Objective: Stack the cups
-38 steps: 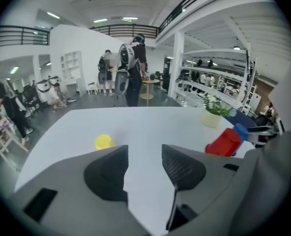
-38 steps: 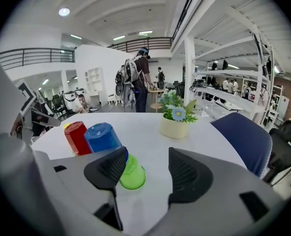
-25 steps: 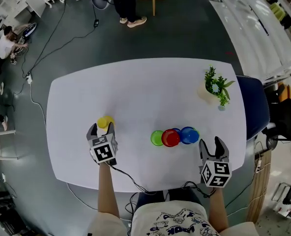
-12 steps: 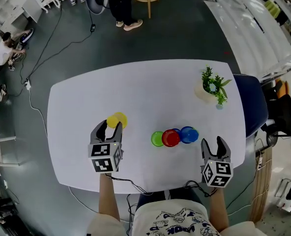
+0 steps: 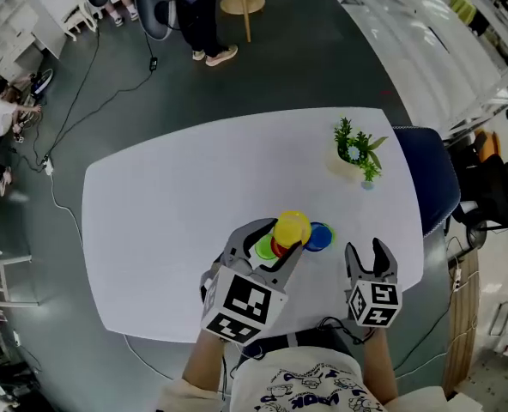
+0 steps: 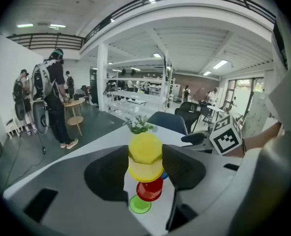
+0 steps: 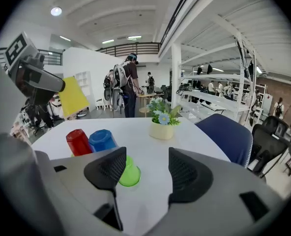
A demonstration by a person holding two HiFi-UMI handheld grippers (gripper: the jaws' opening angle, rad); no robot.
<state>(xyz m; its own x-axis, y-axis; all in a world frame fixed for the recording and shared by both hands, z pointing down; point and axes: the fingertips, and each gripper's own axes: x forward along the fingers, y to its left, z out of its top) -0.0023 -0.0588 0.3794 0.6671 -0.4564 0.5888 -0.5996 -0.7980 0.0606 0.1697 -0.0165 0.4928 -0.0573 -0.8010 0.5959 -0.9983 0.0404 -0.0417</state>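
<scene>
Jaws just closed on the yellow cup [image 6: 145, 156], our left gripper [image 5: 267, 245] held it right above the red cup [image 6: 149, 190]; our right gripper [image 7: 141, 173] gaped empty.

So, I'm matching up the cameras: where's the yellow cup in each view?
Head view: yellow cup, lower centre.
Left gripper view: dead centre, between the fingers.
Right gripper view: upper left.
Shared landmark: the plant.

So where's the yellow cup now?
In the head view's middle, the yellow cup is gripped by the left tool, whose jaws just closed on it, above the red cup.
</scene>
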